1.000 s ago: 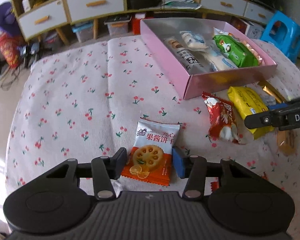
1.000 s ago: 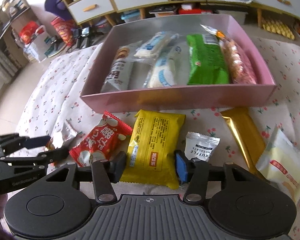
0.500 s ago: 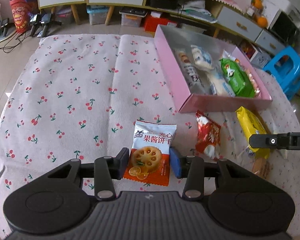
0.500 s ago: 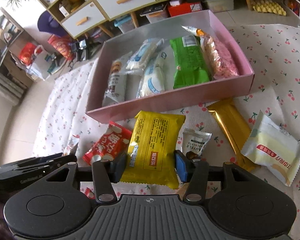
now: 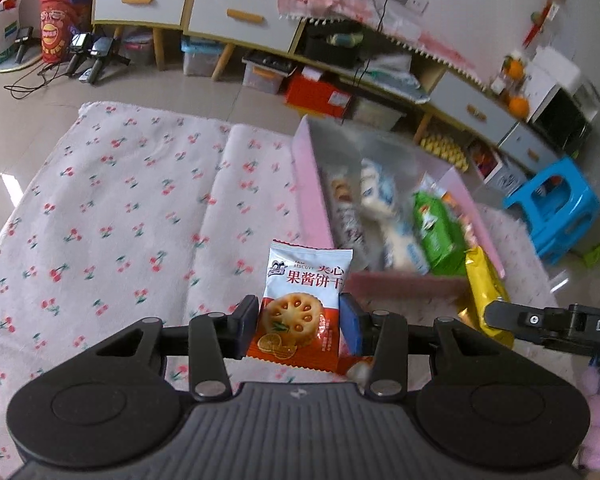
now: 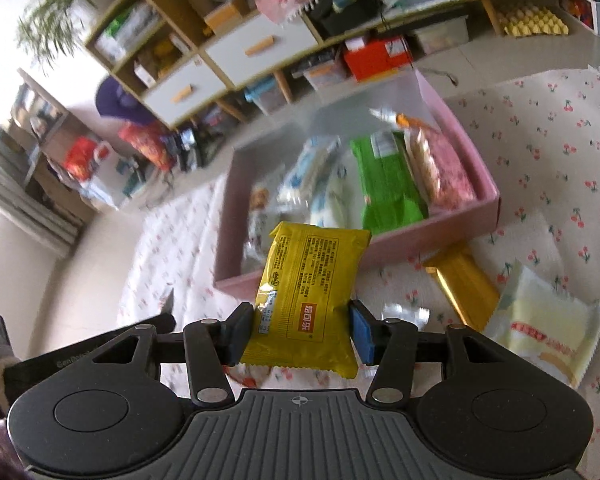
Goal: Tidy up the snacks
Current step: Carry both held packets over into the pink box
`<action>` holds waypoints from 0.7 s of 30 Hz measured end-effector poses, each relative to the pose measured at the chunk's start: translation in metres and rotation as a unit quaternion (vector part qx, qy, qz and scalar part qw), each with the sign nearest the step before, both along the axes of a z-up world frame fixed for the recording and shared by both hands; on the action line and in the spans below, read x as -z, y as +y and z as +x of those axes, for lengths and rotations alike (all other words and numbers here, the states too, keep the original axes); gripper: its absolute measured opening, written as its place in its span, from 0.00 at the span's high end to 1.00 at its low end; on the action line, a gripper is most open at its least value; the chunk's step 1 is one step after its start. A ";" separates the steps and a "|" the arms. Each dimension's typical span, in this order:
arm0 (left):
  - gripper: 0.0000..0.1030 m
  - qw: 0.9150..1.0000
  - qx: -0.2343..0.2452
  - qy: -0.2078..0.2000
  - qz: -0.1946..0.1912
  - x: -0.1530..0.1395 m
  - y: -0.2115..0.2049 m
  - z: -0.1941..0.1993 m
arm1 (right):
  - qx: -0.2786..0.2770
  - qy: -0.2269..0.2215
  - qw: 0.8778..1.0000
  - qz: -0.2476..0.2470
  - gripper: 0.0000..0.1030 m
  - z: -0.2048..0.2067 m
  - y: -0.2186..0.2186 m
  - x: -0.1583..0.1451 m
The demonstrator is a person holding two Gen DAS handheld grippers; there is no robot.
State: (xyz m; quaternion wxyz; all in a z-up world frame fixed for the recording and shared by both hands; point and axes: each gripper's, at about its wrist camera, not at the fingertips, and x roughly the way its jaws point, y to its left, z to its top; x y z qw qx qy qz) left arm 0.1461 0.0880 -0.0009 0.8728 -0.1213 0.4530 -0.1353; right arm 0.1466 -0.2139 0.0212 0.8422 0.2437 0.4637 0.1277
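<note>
My left gripper [image 5: 299,322] is shut on a white and orange biscuit packet [image 5: 300,304], which hangs above the cherry-print cloth [image 5: 120,216]. In the right wrist view, my right gripper [image 6: 302,330] is shut on a yellow snack packet [image 6: 308,296], lifted in front of the pink box [image 6: 490,196]. That box holds a green packet [image 6: 384,184], a pinkish packet [image 6: 440,168] and several white and blue ones [image 6: 320,188]. The left wrist view shows the same pink box [image 5: 312,188] to the right, with the right gripper's finger [image 5: 540,322] and the yellow packet [image 5: 486,292] beside it.
On the cloth near the box lie a gold bar [image 6: 464,284] and a pale yellow packet [image 6: 540,328]. A red packet [image 6: 252,376] peeks out under the yellow one. Cabinets [image 5: 196,12] and a blue stool [image 5: 556,208] stand beyond the cloth.
Both grippers have risen from the cloth with their packets and rolled. The left jaws closed onto the biscuit packet. The pink box now looks farther below in both views.
</note>
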 end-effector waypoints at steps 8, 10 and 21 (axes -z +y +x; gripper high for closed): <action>0.61 0.999 -0.003 -0.028 -0.034 0.000 -0.026 0.015 | 0.057 -0.028 0.997 0.034 0.51 0.013 -0.027 0.008; 0.61 0.998 0.000 -0.043 -0.052 0.000 -0.032 0.018 | 0.072 -0.037 0.996 0.047 0.51 0.017 -0.034 0.009; 0.61 0.994 -0.007 -0.098 -0.037 0.014 -0.069 0.029 | 0.097 -0.061 0.991 0.063 0.51 0.039 -0.037 0.014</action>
